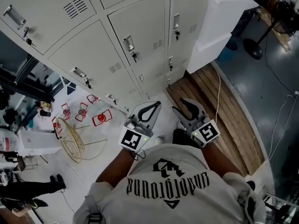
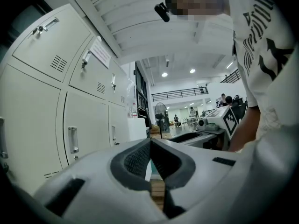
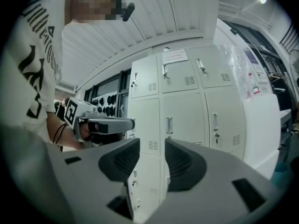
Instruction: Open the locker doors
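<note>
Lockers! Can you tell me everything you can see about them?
The lockers are a bank of pale grey cabinets, metal by the look, stacked in rows and columns. Every door in view is shut. Each door has a slim silver handle, a small lock under it and a patch of vent slots. One upper door carries a paper sheet. They stand beside a wooden plank platform. The left gripper and right gripper are short of them, so nothing touches them.

Your lockers (image 1: pixel 93 55) run off the head view at 12 and 9 o'clock, the fan (image 1: pixel 286 8) at 2 o'clock gets clipped too, and the notice (image 3: pixel 175 56) at 1 o'clock in your right gripper view is unreadably tiny.
</note>
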